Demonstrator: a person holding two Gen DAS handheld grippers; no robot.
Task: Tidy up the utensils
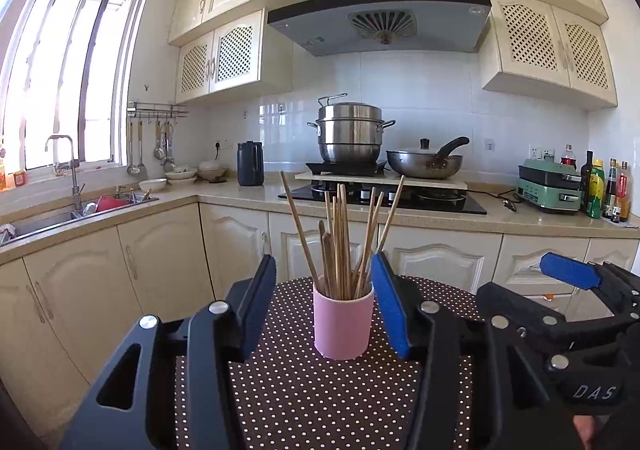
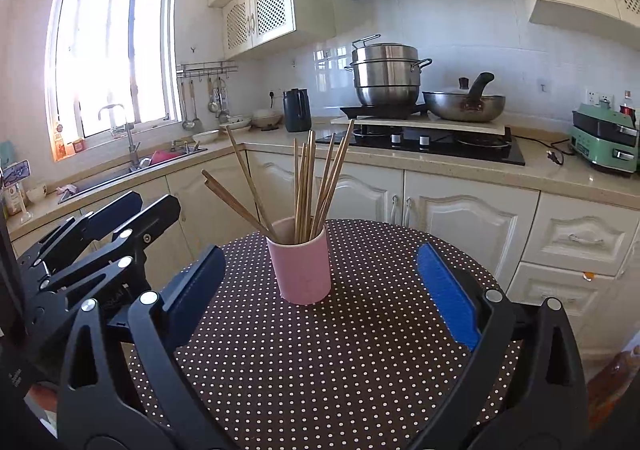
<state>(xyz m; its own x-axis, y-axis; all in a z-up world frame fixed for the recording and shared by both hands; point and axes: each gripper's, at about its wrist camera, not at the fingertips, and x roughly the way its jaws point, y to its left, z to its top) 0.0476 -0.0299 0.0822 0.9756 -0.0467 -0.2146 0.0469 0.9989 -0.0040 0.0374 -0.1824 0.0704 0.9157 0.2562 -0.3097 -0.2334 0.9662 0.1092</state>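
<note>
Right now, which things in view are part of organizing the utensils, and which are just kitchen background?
Part of the job:
- chopsticks, standing in the cup
- pink cup on the dotted table
- left gripper, open around the cup
- right gripper, open, short of it

Just lying about:
- steamer pot
- wok
- dark kettle
- green appliance
- sauce bottles

The pink cup (image 1: 343, 324) hides the lower ends of the chopsticks (image 1: 340, 238).

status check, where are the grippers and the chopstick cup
Left gripper open, fingers either side of pink cup, not touching. Right gripper open, short of it. Chopsticks upright in cup on dotted table. Nothing in the way.
</note>
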